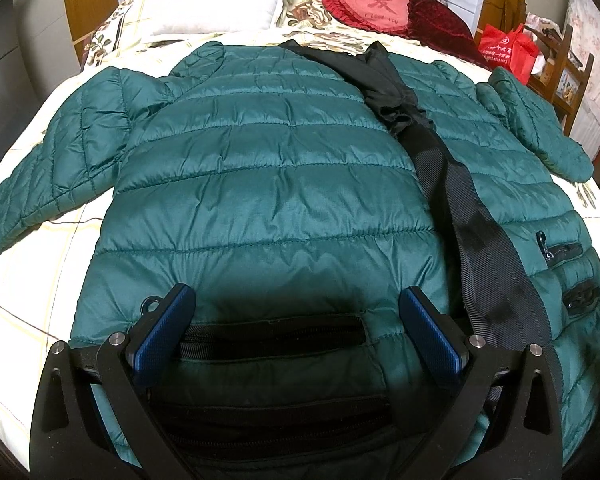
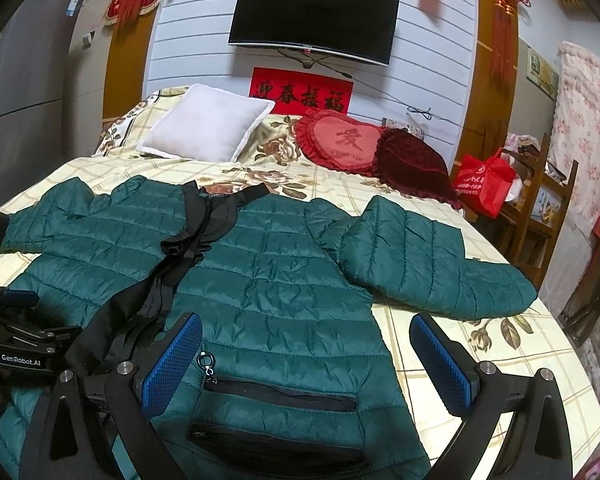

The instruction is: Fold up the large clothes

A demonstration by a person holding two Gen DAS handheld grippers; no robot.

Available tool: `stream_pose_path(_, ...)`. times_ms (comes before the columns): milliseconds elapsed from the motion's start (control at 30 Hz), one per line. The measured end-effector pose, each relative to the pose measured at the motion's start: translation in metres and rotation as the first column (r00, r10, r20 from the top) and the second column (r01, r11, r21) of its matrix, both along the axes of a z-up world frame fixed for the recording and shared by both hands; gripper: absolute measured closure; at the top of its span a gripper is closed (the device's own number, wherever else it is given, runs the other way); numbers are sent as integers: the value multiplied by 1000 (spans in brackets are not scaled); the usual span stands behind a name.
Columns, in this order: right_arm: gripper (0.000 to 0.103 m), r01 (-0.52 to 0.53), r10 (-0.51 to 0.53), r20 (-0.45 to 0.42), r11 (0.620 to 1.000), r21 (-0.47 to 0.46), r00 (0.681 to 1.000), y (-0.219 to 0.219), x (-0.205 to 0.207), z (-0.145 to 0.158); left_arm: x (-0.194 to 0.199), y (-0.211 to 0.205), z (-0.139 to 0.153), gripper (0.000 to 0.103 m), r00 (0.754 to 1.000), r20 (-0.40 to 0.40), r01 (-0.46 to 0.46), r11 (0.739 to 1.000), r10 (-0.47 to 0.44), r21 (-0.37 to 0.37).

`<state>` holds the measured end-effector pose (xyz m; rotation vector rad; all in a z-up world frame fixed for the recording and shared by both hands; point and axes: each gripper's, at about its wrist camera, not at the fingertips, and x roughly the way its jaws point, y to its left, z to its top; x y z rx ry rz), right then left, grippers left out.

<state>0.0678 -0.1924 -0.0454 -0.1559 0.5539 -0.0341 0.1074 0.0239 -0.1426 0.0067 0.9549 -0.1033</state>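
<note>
The left gripper [image 1: 296, 320] and right gripper [image 2: 306, 354] both hang wide open over the hem of the green puffer jacket [image 1: 268, 168], gripping nothing. The jacket lies spread flat across the middle of the bed [image 2: 480, 360], hem at the near edge, likely laid out for folding. Its black front band [image 1: 472, 216] runs collar to hem; one sleeve [image 2: 432, 260] reaches toward the bed's right edge.

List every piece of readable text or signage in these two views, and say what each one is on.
"GenRobot.AI": on the black left gripper.
"迎春接福": black characters on the red wall banner.
"爱": on the red heart-shaped frilled cushion; the small line below it is too blurred in this view.
White print on the red shopping bag: too small to read.
</note>
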Motion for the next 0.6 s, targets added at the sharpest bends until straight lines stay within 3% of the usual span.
stream_pose_path(600, 0, -12, 12, -2, 1000, -24, 1000, 4, -1, 1, 0, -1, 0, 0, 1000, 1, -1, 1000, 1, 2)
